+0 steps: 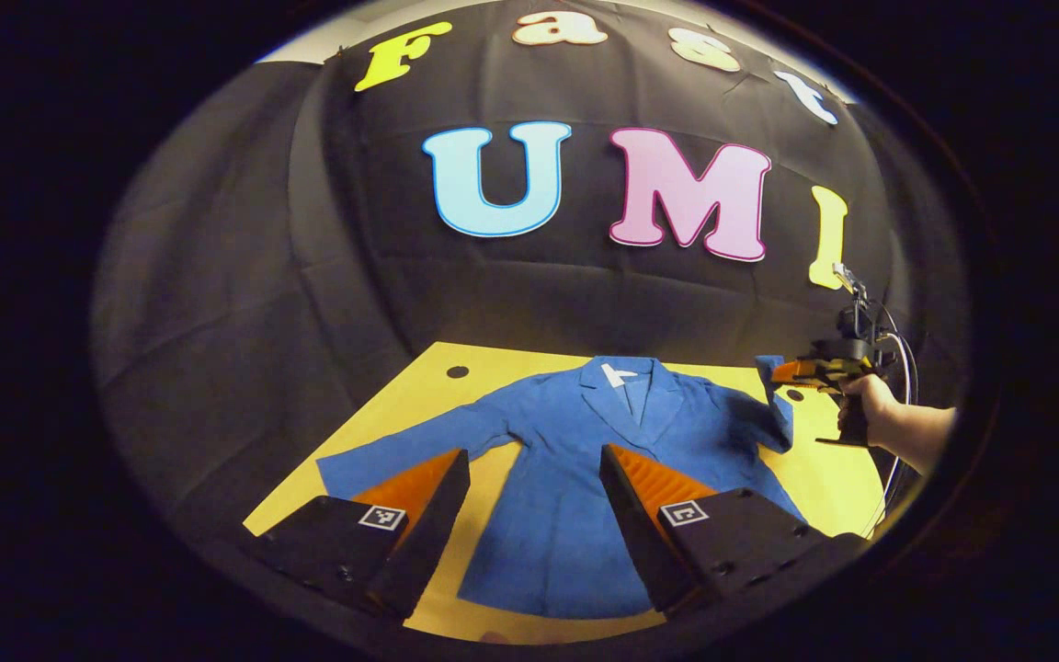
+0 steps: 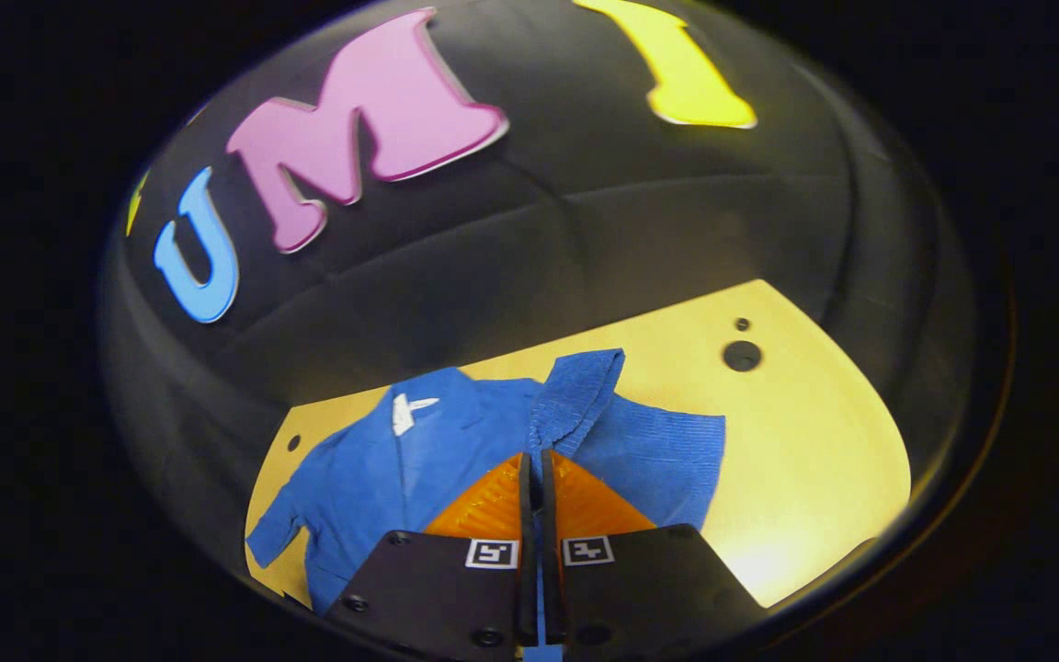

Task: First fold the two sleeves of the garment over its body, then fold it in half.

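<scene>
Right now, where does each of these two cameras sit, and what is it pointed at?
Left gripper view: rides the open left gripper above the yellow table, facing the blue jacket; the right gripper and a hand appear beyond.
Right gripper view: rides the right gripper, closed on the jacket's lifted sleeve.
Shared: jacket, table.

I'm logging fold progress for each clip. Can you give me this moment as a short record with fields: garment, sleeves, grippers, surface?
garment: blue jacket, lying front up, collar toward the booth wall
right sleeve: lifted off the table, pinched in the right gripper, not yet laid over the body
left sleeve: spread flat out to the side, unfolded
left gripper: open, hovering above the jacket's lower body
surface: yellow table
stage: first sleeve fold under way; half fold not begun
</scene>
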`<state>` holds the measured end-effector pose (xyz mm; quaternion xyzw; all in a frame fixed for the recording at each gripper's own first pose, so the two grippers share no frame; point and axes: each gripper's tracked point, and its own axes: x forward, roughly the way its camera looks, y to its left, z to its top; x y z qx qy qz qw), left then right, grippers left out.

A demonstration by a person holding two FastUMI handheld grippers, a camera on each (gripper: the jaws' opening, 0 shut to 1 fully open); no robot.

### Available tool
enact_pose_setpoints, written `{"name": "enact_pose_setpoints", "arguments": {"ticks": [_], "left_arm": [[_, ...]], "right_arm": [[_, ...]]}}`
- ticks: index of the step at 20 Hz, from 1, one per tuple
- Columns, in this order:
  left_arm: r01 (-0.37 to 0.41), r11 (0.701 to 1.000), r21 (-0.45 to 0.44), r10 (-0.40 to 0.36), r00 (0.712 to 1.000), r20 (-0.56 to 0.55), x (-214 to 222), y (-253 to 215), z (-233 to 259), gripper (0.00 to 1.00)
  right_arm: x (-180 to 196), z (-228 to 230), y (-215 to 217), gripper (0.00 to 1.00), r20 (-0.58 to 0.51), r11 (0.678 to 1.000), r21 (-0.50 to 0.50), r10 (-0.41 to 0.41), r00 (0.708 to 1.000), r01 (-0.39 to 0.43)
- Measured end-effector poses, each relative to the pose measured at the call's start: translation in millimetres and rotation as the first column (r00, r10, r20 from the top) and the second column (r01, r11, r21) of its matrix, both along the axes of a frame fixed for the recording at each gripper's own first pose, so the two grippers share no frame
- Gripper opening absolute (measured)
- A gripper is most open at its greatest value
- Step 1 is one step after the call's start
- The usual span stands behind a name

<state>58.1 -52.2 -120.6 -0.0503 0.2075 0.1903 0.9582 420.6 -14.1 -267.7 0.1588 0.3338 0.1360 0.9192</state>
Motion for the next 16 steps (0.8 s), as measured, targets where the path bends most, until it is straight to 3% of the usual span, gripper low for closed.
{"name": "enact_pose_setpoints", "arguments": {"ticks": [5, 6, 10, 14, 16], "left_arm": [[-0.106, 0.994, -0.018, 0.105, 0.994, -0.039, -33, 35, -11, 0.83], [-0.123, 0.992, -0.014, 0.122, 0.991, -0.050, -42, 43, -12, 0.83], [-0.188, 0.982, 0.015, 0.188, 0.978, -0.085, -74, 75, -16, 0.83], [-0.242, 0.970, 0.002, 0.241, 0.964, -0.108, -97, 98, -27, 0.83], [-0.258, 0.966, -0.015, 0.254, 0.958, -0.131, -100, 103, -36, 0.83]], "right_arm": [[-16, -4, 128, 0.04, -0.036, 0.989, 0.065, 0.135, 0.990, -0.133], [-23, -8, 154, 0.00, -0.044, 0.984, 0.068, 0.166, 0.985, -0.163], [-57, -29, 250, 0.04, -0.082, 0.959, 0.098, 0.274, 0.958, -0.266], [-63, -50, 301, 0.00, -0.077, 0.963, 0.090, 0.260, 0.962, -0.253], [-62, -55, 310, 0.53, -0.081, 0.973, 0.100, 0.215, 0.973, -0.207]]}}
